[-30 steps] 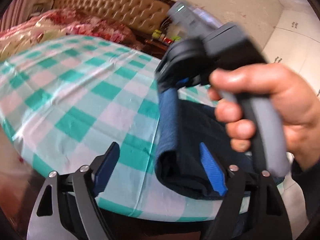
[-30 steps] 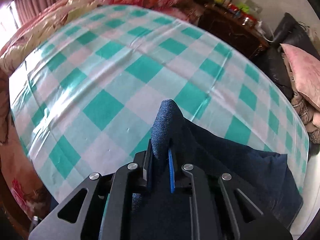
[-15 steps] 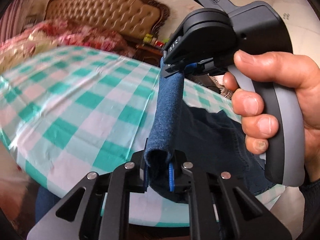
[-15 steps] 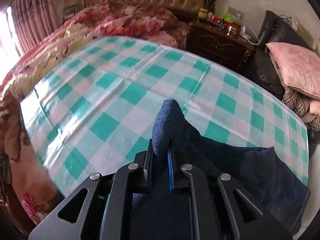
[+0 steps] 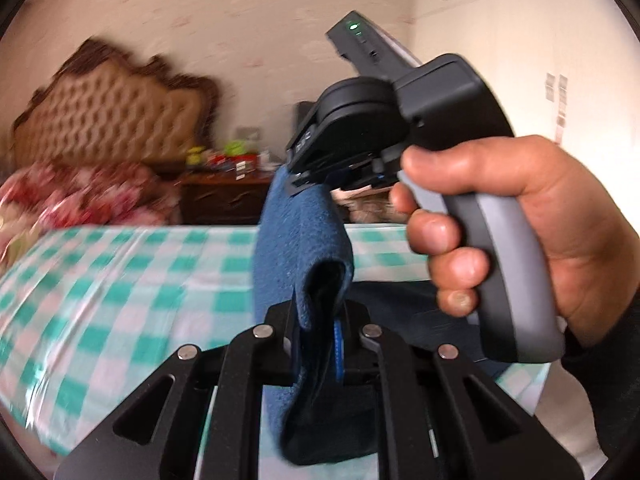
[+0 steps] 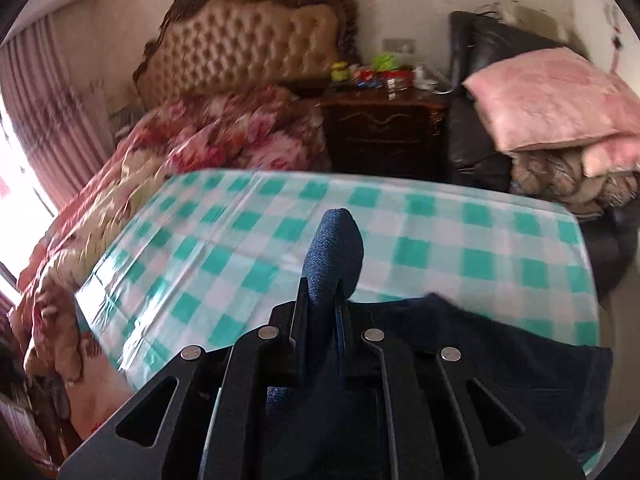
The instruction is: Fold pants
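Two grips: both grippers hold one edge of the dark blue denim pants [image 5: 296, 248], lifted clear of the table.
Left gripper [image 5: 318, 336]: jaws have just been closing; now clenched on a folded bunch of denim, cloth rising between the pads and hanging below them.
Span: the held edge runs taut up and away from the left gripper to the right gripper [image 5: 320, 178], its long axis along that line.
Right gripper: clamped on a rounded fold of denim that sticks up past the pads in its own view [image 6: 320, 304].
Right hand [image 5: 520, 232]: wrapped round the grey handle, knuckles toward the left camera, gripper held higher than the left one.
Pants body: the rest trails down to the right onto the near part of the green-and-white checked table [image 6: 240, 240].
Next move, judged: carry the edge over toward the far side; open cloth lies ahead of both grippers, neither plainly nearer.
Risk, judged: uneven pull could skew the fold.
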`<act>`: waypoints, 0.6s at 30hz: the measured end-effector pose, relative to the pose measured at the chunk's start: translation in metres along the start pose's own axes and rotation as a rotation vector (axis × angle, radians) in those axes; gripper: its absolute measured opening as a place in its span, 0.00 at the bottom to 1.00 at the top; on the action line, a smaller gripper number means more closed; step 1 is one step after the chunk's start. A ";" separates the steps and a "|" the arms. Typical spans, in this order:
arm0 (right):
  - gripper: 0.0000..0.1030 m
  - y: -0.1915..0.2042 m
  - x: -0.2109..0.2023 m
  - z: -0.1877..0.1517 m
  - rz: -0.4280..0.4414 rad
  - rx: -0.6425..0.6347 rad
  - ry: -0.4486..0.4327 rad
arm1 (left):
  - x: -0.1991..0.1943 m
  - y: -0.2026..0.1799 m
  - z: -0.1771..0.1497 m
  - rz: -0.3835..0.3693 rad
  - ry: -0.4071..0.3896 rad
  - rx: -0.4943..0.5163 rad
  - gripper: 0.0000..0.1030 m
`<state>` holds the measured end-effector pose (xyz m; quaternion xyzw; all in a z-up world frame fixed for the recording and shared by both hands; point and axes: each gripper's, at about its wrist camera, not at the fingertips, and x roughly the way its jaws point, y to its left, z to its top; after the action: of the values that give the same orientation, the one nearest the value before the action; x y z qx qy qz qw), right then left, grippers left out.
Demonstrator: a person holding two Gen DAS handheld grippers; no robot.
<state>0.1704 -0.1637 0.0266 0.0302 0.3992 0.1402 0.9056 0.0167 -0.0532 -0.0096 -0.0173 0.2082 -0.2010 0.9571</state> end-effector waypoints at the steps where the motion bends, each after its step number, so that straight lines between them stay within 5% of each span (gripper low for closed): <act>1: 0.10 -0.019 -0.009 -0.001 0.003 0.016 -0.009 | 0.004 -0.014 0.003 -0.018 -0.003 0.023 0.11; 8: 0.09 -0.146 -0.045 -0.018 0.109 0.157 -0.002 | 0.045 -0.121 0.004 -0.138 -0.013 0.194 0.10; 18: 0.09 -0.304 -0.041 -0.098 0.040 0.259 0.077 | 0.131 -0.270 -0.066 -0.242 0.113 0.457 0.10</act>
<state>0.1421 -0.4720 -0.0619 0.1492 0.4479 0.1066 0.8751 -0.0032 -0.3492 -0.0898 0.1860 0.2067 -0.3564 0.8920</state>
